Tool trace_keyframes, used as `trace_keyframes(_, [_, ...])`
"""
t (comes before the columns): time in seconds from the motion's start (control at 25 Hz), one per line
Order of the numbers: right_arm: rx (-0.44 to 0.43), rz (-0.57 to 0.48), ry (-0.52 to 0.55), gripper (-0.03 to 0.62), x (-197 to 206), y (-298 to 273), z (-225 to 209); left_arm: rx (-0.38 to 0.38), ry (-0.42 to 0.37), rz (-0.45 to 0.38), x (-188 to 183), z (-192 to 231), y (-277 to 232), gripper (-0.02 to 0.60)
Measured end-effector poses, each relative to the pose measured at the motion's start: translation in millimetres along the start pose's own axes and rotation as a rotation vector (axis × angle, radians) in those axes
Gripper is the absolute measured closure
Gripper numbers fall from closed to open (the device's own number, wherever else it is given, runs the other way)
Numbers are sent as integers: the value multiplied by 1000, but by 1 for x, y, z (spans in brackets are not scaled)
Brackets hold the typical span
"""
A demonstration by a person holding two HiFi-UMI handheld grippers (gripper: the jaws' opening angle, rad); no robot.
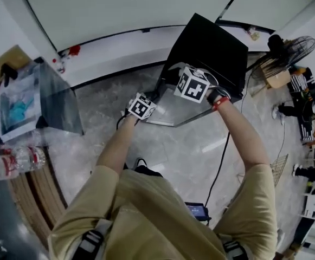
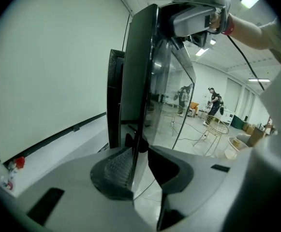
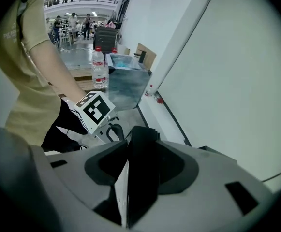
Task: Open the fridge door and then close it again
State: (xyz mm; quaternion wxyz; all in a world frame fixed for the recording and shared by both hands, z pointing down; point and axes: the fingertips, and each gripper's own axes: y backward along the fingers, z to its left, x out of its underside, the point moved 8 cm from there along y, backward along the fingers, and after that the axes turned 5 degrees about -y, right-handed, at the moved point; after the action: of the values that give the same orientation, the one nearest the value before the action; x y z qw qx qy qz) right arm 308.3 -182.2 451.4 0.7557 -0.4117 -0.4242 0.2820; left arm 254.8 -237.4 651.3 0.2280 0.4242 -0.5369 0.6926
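Though thin, glossy black-edged fridge door point(image 2: 140, 71)

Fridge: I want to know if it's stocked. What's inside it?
No contents show. From the head view its black top covers the interior; the glass door shows only reflections.

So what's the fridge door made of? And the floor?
The fridge door looks like clear, shiny glass: you can see the room through it. Its black frame is smooth, maybe plastic or painted metal. The floor looks like polished grey stone or tile, veined and glossy with light streaks.
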Motion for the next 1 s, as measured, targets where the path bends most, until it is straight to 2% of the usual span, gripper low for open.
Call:
trace_keyframes(0.4, [-40,-52,133,396,1,18,46,-91,76,83,13,-49,27,474])
trace_keyframes(1.0, [-102,-62,264,396,14,47,109,-233,187,37,39,-124,50,474])
